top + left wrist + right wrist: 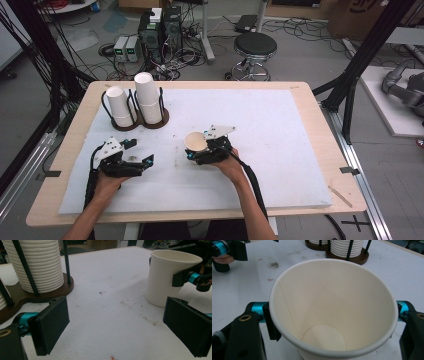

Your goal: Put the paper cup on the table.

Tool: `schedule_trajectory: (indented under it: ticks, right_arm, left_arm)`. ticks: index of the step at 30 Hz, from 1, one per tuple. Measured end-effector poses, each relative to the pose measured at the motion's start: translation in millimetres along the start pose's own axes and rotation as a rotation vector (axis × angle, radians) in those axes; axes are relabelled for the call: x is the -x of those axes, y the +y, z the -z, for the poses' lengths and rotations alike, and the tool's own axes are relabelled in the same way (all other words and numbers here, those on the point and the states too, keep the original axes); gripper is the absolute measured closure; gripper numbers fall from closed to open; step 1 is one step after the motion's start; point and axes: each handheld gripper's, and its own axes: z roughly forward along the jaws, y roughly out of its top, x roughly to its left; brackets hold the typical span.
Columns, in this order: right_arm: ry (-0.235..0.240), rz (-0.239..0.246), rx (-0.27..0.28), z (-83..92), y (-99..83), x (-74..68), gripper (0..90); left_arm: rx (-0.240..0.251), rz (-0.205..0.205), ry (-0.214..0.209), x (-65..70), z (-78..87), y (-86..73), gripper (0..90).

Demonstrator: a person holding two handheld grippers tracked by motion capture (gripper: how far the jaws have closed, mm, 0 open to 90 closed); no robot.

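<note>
White paper cup point(332, 312), empty, upright, mid-table

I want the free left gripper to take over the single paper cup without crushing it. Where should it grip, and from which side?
Grip the paper cup on its lower wall, below the right gripper, whose jaws already clamp it under the rim. The open left gripper should probably come level from its own side, jaws straddling the upright tapered body; near the base the wall should be stiffest.
</note>
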Motion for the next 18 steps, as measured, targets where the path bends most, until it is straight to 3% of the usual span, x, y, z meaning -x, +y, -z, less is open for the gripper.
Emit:
schedule_trajectory:
  ticks: [7,18]
  right_arm:
    - [0.017,0.003,-0.008,1.0,0.1,-0.2,18.2]
    - [0.021,0.011,-0.043,4.6,-0.7,-0.3,14.9]
  left_arm:
    - [-0.004,0.000,-0.009,0.1,-0.7,-0.5,6.6]
    - [-0.011,-0.004,-0.005,0.1,-1.0,-1.2,6.6]
